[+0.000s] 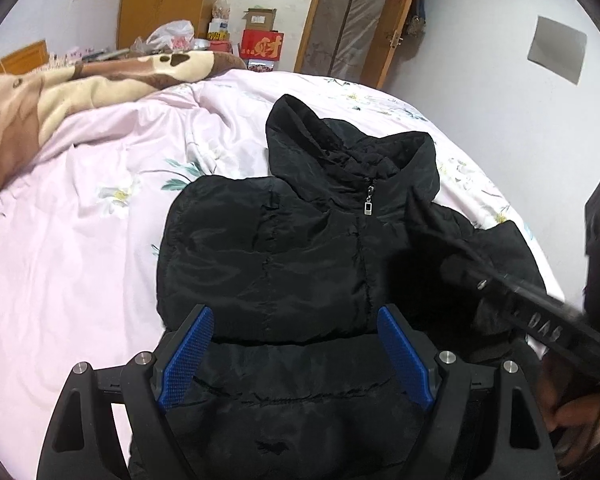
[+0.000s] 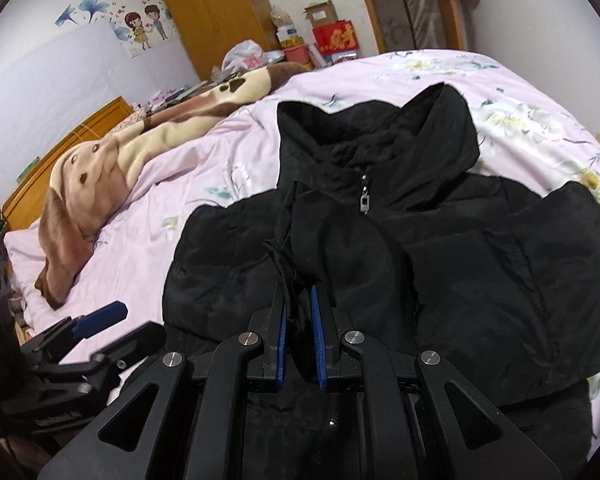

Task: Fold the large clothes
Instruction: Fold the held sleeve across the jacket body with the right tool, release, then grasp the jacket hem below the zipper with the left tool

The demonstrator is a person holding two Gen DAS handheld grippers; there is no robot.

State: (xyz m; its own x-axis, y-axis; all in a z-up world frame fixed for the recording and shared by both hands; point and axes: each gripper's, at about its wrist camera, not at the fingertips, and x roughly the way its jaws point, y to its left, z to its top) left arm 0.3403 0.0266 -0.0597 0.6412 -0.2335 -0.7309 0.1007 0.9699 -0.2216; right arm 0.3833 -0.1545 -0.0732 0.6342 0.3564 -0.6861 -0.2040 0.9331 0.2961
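Garment: a black padded jacket (image 1: 300, 248) lies front-up on the pink floral bedspread (image 1: 80, 240), filling the centre and lower half of both views; collar and hood towards the top of the frame, zip pull (image 1: 368, 205) just above centre
Fold so far: one sleeve appears already laid across the chest, so the jacket looks partly folded
Left gripper (image 1: 300, 356): jaws wide apart at the bottom of the left wrist view, hanging over the lower body of the jacket, blue pads either side of the cloth but not pressing on it, nothing held
Right gripper (image 2: 300, 332): jaws nearly together at lower centre of the right wrist view, pinching a ridge of black fabric beside a dangling drawcord (image 2: 282, 248)
Step in hand: judged to be carrying a gathered part of the jacket inward over the chest
Next move: probably lay that fabric flat and let go, then have the left gripper take the hem to fold it up towards the collar
Background: a brown and cream blanket (image 2: 112, 176) lies at the left, well apart from the jacket
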